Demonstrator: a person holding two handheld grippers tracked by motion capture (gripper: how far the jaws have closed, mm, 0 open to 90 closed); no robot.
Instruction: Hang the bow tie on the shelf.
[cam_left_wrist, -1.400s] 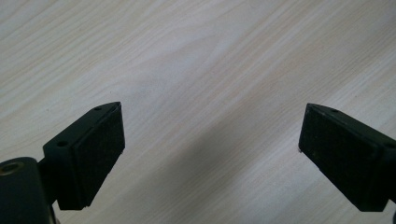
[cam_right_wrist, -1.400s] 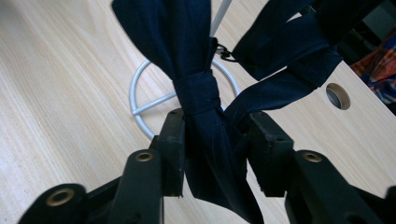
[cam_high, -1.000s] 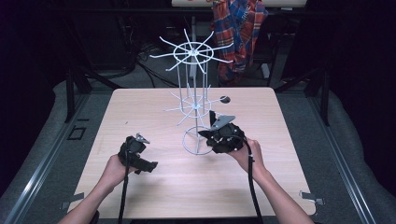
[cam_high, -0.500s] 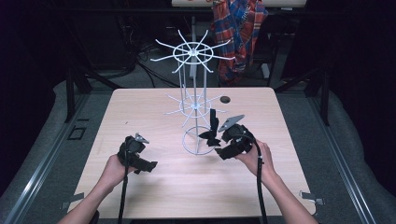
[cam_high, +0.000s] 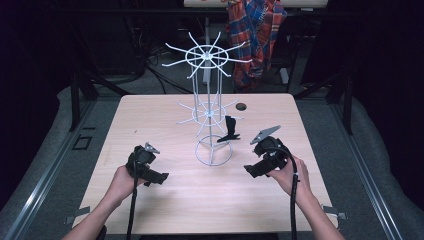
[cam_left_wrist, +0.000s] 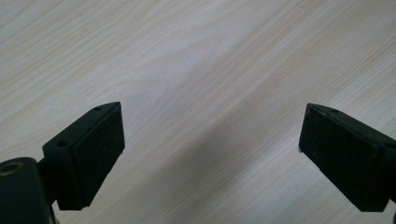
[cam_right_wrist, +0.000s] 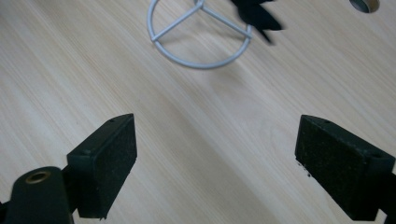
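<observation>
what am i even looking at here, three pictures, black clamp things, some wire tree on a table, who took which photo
No robot here: a person stands at a wooden table holding a hand-operated claw in each hand. The wide picture comes from a fixed camera overhead; it shows the left claw and the right claw. The other two pictures come from small cameras riding on each claw, looking past its two black pads at the tabletop. Both claws are open and hold nothing. On the table stands a white wire rack with spokes and a ring base. A small black object hangs on a lower spoke.
</observation>
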